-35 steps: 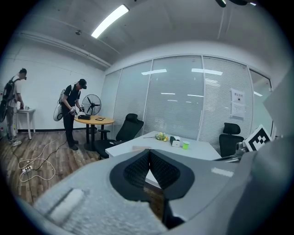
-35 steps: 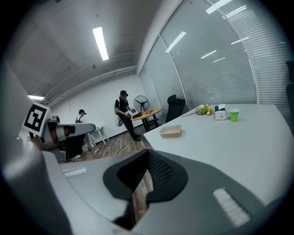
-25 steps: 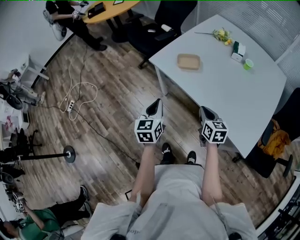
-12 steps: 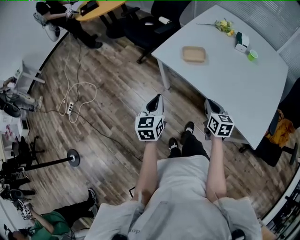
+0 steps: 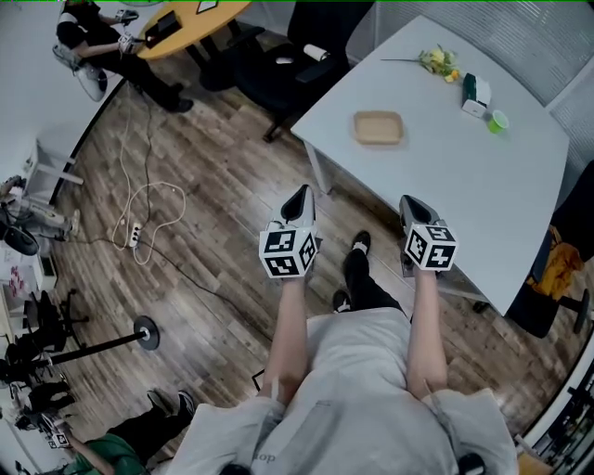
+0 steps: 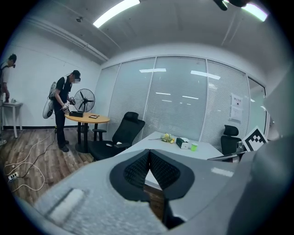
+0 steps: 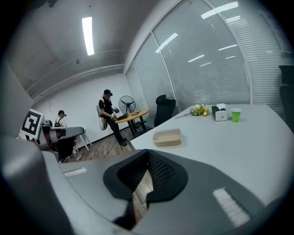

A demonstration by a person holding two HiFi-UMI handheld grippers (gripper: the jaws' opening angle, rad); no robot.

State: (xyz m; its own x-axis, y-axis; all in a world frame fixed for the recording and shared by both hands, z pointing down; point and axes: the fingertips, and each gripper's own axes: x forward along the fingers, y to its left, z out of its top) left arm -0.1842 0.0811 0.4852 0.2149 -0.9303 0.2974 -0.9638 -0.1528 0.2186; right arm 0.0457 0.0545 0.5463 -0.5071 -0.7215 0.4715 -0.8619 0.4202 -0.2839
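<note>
Left gripper (image 6: 148,155) fingers clenched together, empty, right gripper (image 7: 147,158) fingers likewise, near white table (image 5: 436,172)

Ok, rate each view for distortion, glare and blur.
Head view: evenly lit and sharp, edges bent by the wide lens, white table bright. Left gripper view: strong fisheye, dark round border; ceiling lights mirror in the glass wall. Right gripper view: same fisheye; a lamp glares, reflections streak the glass wall.

Floor (image 5: 209,199) wood planks, slight sheen; table (image 5: 445,181) smooth matt white.
</note>
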